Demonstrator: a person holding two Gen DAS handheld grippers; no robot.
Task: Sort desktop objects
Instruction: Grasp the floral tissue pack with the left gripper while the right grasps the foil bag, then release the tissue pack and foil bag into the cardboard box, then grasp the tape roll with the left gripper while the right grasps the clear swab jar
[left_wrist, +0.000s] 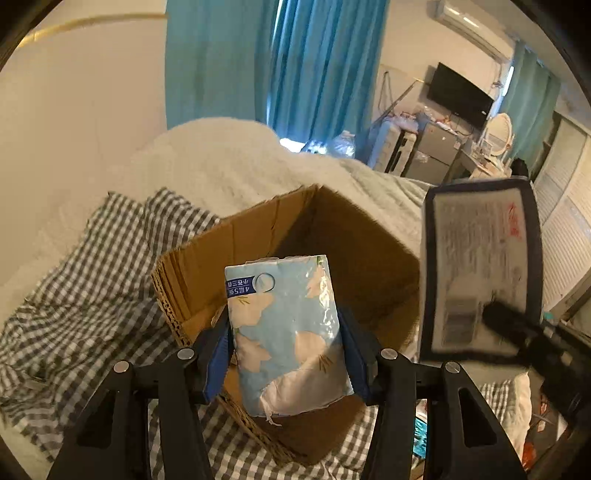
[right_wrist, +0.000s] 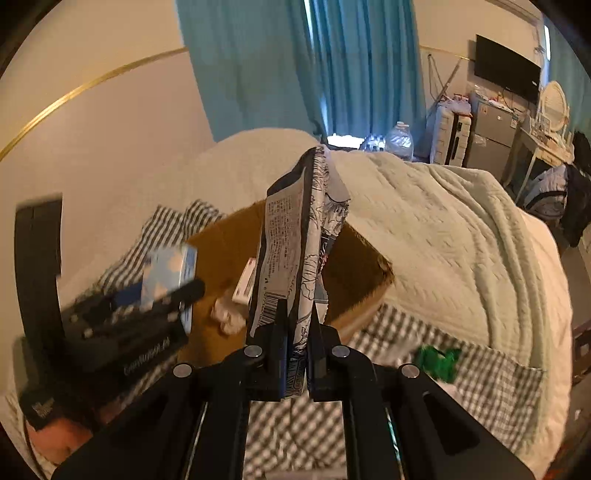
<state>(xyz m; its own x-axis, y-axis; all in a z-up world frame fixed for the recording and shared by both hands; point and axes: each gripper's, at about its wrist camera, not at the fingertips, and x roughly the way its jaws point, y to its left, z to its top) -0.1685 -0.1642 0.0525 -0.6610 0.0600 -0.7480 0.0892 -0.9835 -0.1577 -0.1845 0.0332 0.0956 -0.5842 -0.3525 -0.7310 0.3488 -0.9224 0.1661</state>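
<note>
With the left gripper (left_wrist: 286, 343) pinching the tissue pack (left_wrist: 288, 332) above the open cardboard box (left_wrist: 255, 236) and the right gripper (right_wrist: 297, 347) pinching a flat printed packet (right_wrist: 295, 243) nearby, each should be lowered well inside before releasing.

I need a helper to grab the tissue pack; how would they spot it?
Find the open cardboard box on the checked bedsheet. Above it, the left tool clamps the tissue pack: soft, pale blue with cream leaves, unlike the dark-edged printed packet beside it.
</note>
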